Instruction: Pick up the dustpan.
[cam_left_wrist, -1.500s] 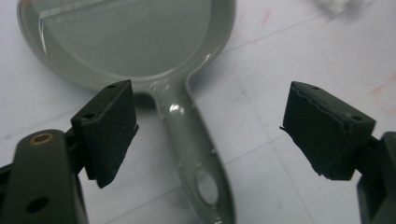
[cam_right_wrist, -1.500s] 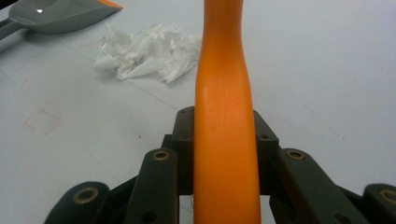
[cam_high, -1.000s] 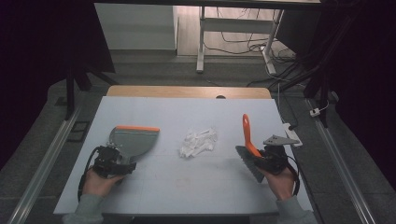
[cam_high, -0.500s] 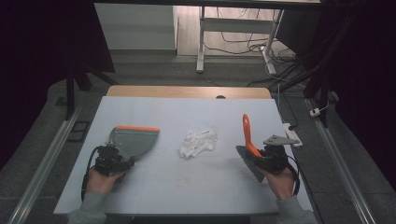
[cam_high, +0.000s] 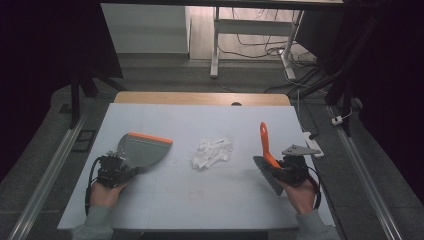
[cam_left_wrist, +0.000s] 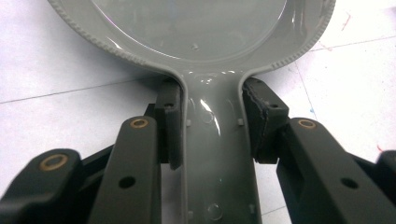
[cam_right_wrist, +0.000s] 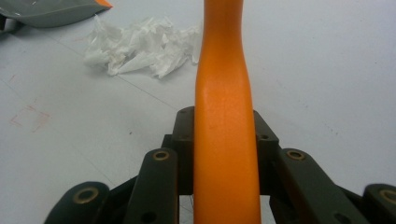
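A grey dustpan (cam_high: 143, 150) with an orange front lip lies on the white table's left side. My left gripper (cam_high: 113, 169) is shut on its grey handle (cam_left_wrist: 217, 154), with a black pad pressed against each side of the handle's neck (cam_left_wrist: 215, 116). A pile of crumpled white paper (cam_high: 212, 152) sits mid-table, between the two tools. On the right, my right gripper (cam_high: 289, 169) is shut on a brush's orange handle (cam_right_wrist: 224, 107). That handle (cam_high: 265, 144) points away from me, and the grey bristles (cam_high: 268, 175) rest near the hand. The paper (cam_right_wrist: 140, 44) lies ahead and left of the brush.
The white table (cam_high: 200, 200) has a wooden strip along its far edge (cam_high: 200, 98). A white power strip (cam_high: 311, 142) lies at the right edge. A desk frame and cables (cam_high: 250, 45) stand on the floor beyond. The dustpan's corner (cam_right_wrist: 51, 11) shows far left.
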